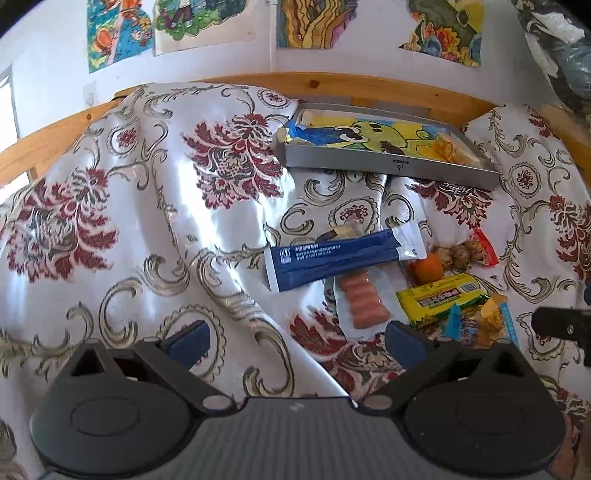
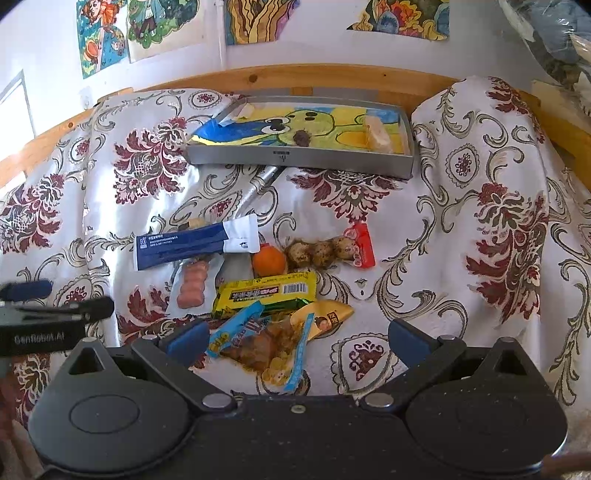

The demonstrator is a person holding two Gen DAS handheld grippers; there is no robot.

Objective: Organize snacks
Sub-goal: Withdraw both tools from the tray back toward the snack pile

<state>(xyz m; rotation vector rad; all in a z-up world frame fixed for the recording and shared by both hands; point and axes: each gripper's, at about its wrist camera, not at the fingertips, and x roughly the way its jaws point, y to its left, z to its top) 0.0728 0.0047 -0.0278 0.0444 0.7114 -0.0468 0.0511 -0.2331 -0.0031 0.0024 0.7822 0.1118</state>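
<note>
A pile of snacks lies on the floral cloth: a long blue sachet (image 2: 192, 245), a pink sausage pack (image 2: 192, 284), a small orange (image 2: 269, 261), a pack of speckled eggs (image 2: 325, 252), a yellow-green bar (image 2: 266, 293) and a blue-edged clear bag (image 2: 258, 343). A grey tray (image 2: 295, 157) with a cartoon lining stands behind them and holds a wrapped yellow snack (image 2: 376, 134). My right gripper (image 2: 297, 341) hovers open just above the clear bag. My left gripper (image 1: 297, 338) is open, left of the pile, near the sausage pack (image 1: 364, 301) and blue sachet (image 1: 340, 260).
A wooden rail (image 1: 258, 79) runs behind the tray (image 1: 388, 166), with drawings (image 1: 314, 22) on the wall above. The cloth rises in folds at the left (image 1: 147, 166) and right (image 2: 480, 184). The left gripper's body (image 2: 40, 325) shows at the right view's left edge.
</note>
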